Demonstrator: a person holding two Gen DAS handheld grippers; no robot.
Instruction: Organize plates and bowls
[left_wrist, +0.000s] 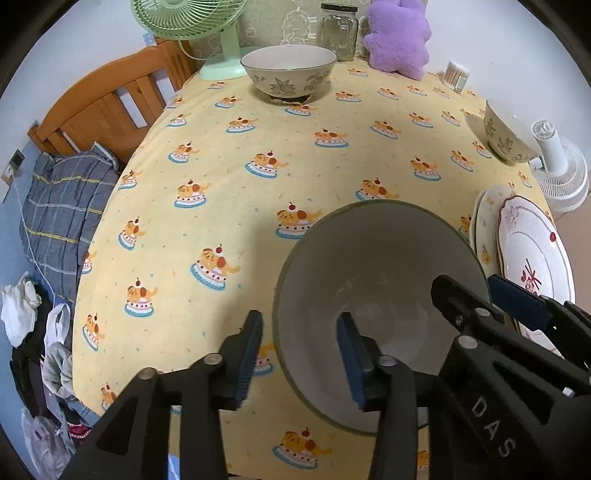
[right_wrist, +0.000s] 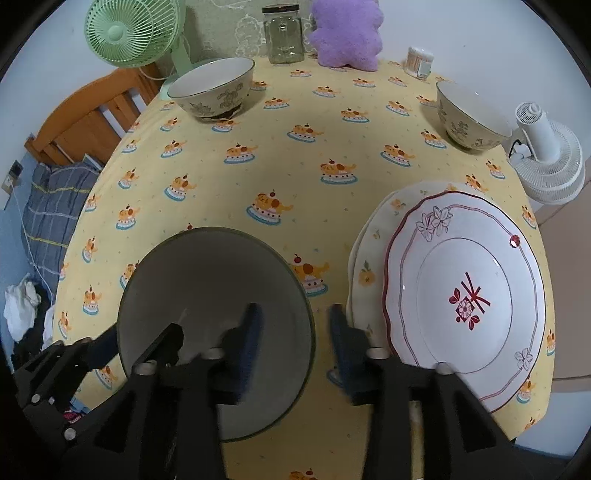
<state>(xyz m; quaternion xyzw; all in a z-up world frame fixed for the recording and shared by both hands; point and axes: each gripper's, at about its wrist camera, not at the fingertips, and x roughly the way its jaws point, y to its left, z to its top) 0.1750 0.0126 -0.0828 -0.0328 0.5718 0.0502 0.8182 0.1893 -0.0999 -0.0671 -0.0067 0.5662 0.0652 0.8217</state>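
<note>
Near bowl: the big grey-rimmed bowl (left_wrist: 380, 295) sat upright on the counter (left_wrist: 332, 166), close to my edge, just left of the plates.
Left tongs: my left tongs (left_wrist: 301, 354) straddled the bowl's left rim, one pad outside, one inside. Both pads stood clear of the wall, so open, not gripping.
Right tongs: my right tongs (right_wrist: 295, 347) straddled the opposite rim, one pad inside the bowl, one in the gap between bowl and plates. Also open, with daylight on both sides of the wall.
Why so held: two rim pinches on opposite sides would share the weight of a wide bowl; I judged this pose suited either a lift or a set-down, and could not tell which.
Plates: the red-trimmed plate (right_wrist: 465, 288) lay on a cream plate (right_wrist: 369, 266), already stacked at the right edge.
Other bowls: one patterned bowl (right_wrist: 214, 88) far left by the green fan (right_wrist: 122, 33), another (right_wrist: 472, 114) far right near the white fan (right_wrist: 546, 155); well apart, not yet gathered.
Risk: the right outer pad was close to the plate stack and could nudge it.
</note>
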